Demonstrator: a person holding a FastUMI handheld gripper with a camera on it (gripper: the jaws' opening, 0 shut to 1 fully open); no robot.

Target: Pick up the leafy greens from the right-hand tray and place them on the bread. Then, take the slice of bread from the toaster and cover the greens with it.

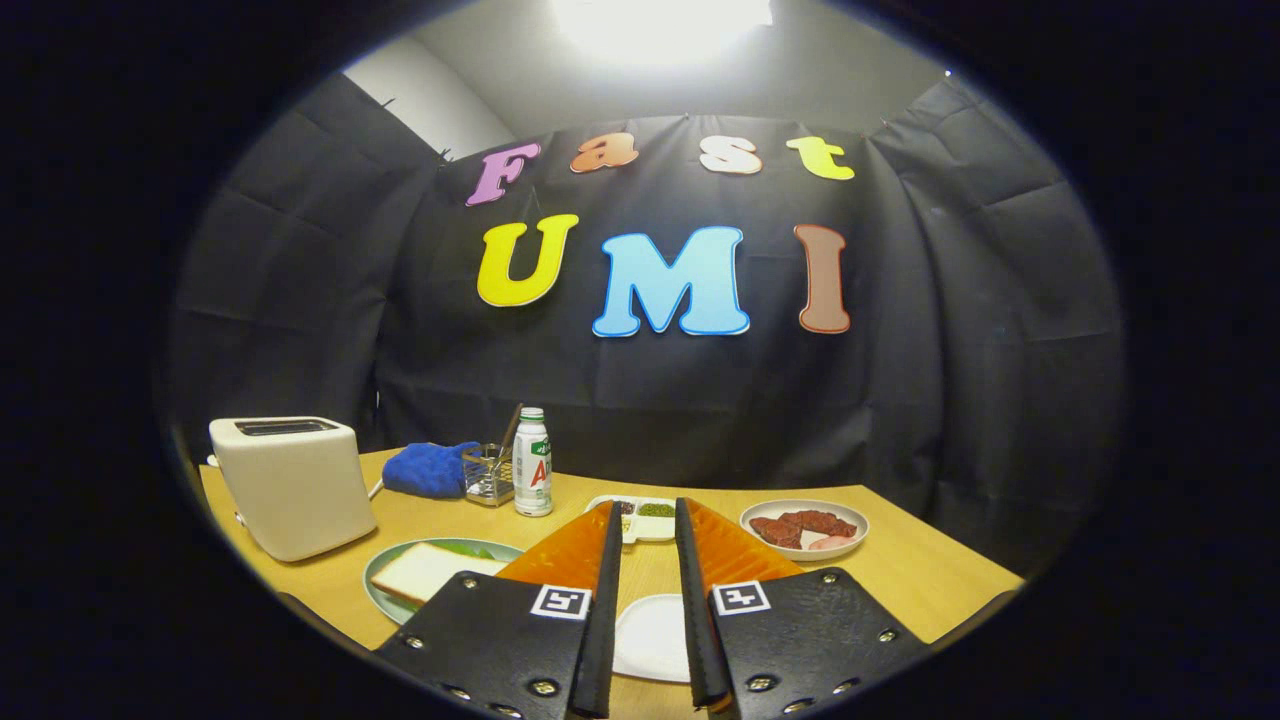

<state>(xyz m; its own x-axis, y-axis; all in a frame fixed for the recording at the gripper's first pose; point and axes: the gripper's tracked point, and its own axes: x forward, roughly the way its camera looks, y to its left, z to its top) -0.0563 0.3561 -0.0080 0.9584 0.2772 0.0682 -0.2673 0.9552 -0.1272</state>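
My gripper stands open above the wooden table, its two orange fingers parallel with nothing between them. A slice of white bread lies flat on a pale green plate, just left of the left finger. A strip of leafy green peeks out at the bread's far edge. The cream toaster stands at the table's left, behind the plate, its top slot dark. A white tray lies under the gap between the fingers, and the part I see is bare.
Beyond the fingertips sits a small white divided dish with dark and green fillings. A plate of red meat slices is to the right. A white bottle, a wire holder and a blue cloth stand behind the toaster's right side.
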